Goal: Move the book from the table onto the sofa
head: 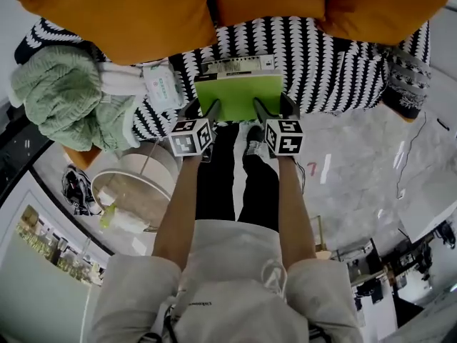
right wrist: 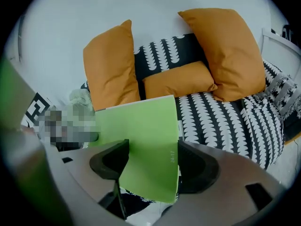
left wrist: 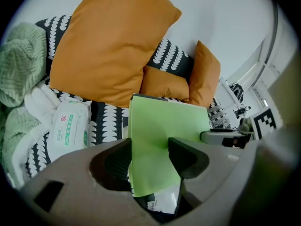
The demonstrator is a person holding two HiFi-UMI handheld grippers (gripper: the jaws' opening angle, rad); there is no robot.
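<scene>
Green-covered; identified as the book (head: pixel 239 95), held flat over the front edge of the sofa (head: pixel 335 56). Pinched at near edge, left tool (head: pixel 202 108) on left corner, right tool (head: pixel 275 108) on right corner. Lies straight ahead of both, equally near; judged ready for lowering.

Left claw (head: pixel 203 110), right claw (head: pixel 274 109), both gripping book (head: pixel 239 91)

The person wore a pale short-sleeved top (head: pixel 228 281) with a white drawstring (head: pixel 275 274) and black trousers (head: pixel 232 184). The left gripper (head: pixel 202 110) and the right gripper (head: pixel 275 108) each had a grey body, dark jaws and a cube (head: pixel 191 136) bearing black-and-white square markers.
</scene>
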